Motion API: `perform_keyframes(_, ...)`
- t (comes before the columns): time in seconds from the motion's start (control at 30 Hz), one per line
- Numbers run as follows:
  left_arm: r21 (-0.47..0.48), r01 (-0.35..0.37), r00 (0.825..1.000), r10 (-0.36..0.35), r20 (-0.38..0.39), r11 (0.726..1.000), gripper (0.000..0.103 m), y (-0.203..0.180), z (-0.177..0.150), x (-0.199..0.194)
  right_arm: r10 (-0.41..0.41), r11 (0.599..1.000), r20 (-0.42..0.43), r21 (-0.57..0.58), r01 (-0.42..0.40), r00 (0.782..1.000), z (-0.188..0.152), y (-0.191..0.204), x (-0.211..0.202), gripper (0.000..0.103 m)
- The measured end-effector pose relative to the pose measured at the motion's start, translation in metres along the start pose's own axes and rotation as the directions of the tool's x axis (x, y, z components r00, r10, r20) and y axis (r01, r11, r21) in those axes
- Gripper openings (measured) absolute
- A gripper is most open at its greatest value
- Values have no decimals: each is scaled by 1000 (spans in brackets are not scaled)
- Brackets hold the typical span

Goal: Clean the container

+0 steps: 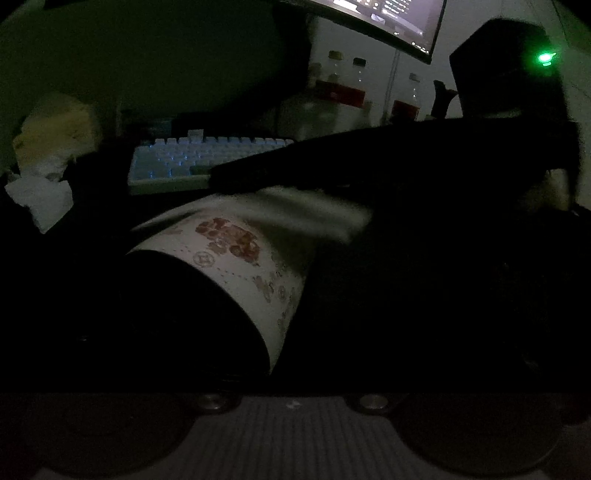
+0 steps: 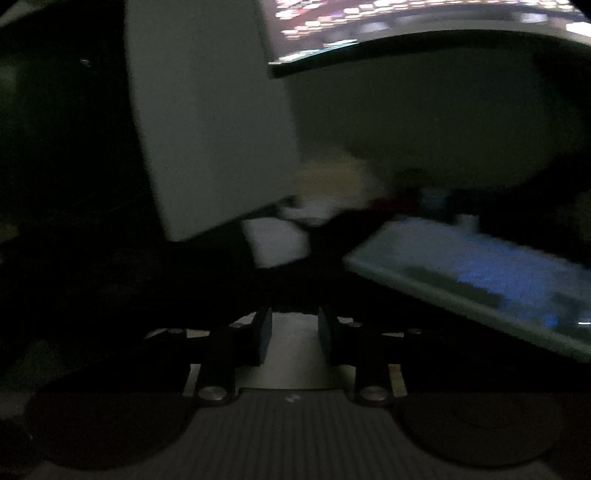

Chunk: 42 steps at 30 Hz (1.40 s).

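In the dim left wrist view a white paper cup (image 1: pixel 236 258) with a reddish-brown printed band lies tilted close to the camera. My left gripper (image 1: pixel 255 288) is shut on it, its dark fingers on either side. My right gripper (image 1: pixel 221 179) reaches in from the right as a dark shape over the cup's far end. A blurred pale patch (image 1: pixel 317 210) shows just under it. In the right wrist view the right gripper (image 2: pixel 294 334) holds its pads a small way apart. A pale wad, seemingly a tissue (image 2: pixel 295 354), fills the gap between them.
A backlit keyboard (image 1: pixel 207 158) lies beyond the cup, also in the right wrist view (image 2: pixel 480 280). A lit monitor (image 1: pixel 388 22) and several bottles (image 1: pixel 347 88) stand at the back. Crumpled tissue (image 1: pixel 40 199) and a yellowish soft object (image 1: pixel 55 125) sit at the left.
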<state>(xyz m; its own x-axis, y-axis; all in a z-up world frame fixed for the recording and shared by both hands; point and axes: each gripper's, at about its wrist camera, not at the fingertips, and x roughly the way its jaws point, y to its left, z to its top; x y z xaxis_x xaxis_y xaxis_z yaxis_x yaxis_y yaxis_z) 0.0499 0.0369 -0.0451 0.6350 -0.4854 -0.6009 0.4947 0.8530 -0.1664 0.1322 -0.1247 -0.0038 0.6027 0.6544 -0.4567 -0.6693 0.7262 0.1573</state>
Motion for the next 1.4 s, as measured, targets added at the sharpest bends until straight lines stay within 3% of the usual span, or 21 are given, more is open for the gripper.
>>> perform_keyframes(0.07, 6, -2, 1000, 2, -1, 1000, 103, -3, -1, 1, -36, 999, -1, 16, 36, 999, 0, -3, -2, 31)
perform_keyframes(0.13, 13, -5, 1000, 5, -3, 1000, 103, -6, -2, 1, -14, 1000, -1, 20, 15, 1000, -2, 2, -6, 31)
perform_keyframes(0.27, 27, 4, 1000, -4, -8, 1000, 103, -12, -4, 2, 161, 987, -1, -11, -161, 987, -6, 23, -14, 31)
perform_keyframes(0.37, 25, 15, 1000, -15, -13, 1000, 103, -14, -5, 2, 204, 979, -6, -23, -204, 979, -7, 26, -19, 31)
perform_keyframes(0.43, 28, 17, 1000, -17, -14, 999, 103, -16, -6, 2, 162, 987, -6, -1, -162, 987, -7, 15, -19, 31)
perform_keyframes(0.57, 35, 19, 1000, -18, -16, 999, 103, -20, -6, 3, -18, 999, -12, 34, 19, 1000, -5, -8, -14, 31)
perform_keyframes(0.63, 39, 19, 1000, -19, -19, 999, 103, -22, -6, 3, -47, 998, -20, 52, 48, 999, -5, -8, -14, 31)
perform_keyframes(0.87, 44, 36, 999, -35, -23, 998, 103, -25, -6, 2, 149, 988, -39, -35, -150, 988, -10, 29, -29, 31)
perform_keyframes(0.93, 49, 39, 999, -38, -24, 998, 103, -27, -7, 2, 144, 989, -36, -27, -145, 989, -11, 24, -31, 31)
perform_keyframes(1.1, 65, 44, 999, -42, -27, 997, 103, -31, -8, 1, -14, 1000, -27, 24, 14, 1000, -13, -3, -29, 31)
perform_keyframes(1.17, 67, 48, 998, -46, -31, 997, 103, -32, -8, 2, -37, 999, -26, 29, 38, 999, -13, -3, -32, 31)
perform_keyframes(1.23, 73, 50, 998, -48, -33, 996, 103, -34, -7, 3, -8, 1000, -25, 9, 8, 1000, -15, 5, -38, 31)
perform_keyframes(1.4, 72, 61, 998, -59, -30, 996, 103, -33, -7, 2, 151, 988, 1, -34, -151, 989, -25, 22, -54, 32)
